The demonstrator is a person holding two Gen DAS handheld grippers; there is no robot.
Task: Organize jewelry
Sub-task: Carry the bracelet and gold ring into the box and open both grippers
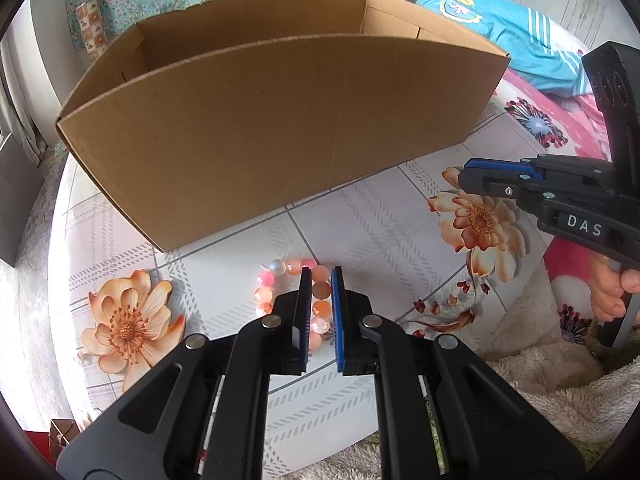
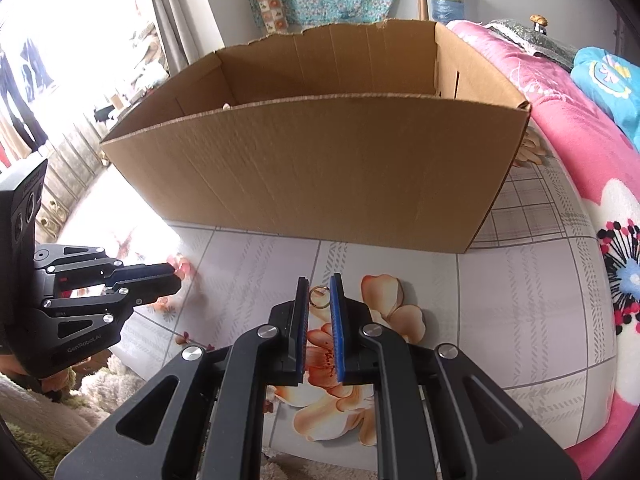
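Between left gripper (image 1: pixel 321 280) pads: bead bracelet (image 1: pixel 298 298), pinched, stretchy, rollable. Right gripper (image 2: pixel 319 290) nips tiny ring (image 2: pixel 319 297), light, slippery; grip band.

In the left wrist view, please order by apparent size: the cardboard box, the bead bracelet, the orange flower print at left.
1. Cardboard box, by far largest.
2. Flower print.
3. Bead bracelet, partly hidden by the fingers, so only roughly smaller.
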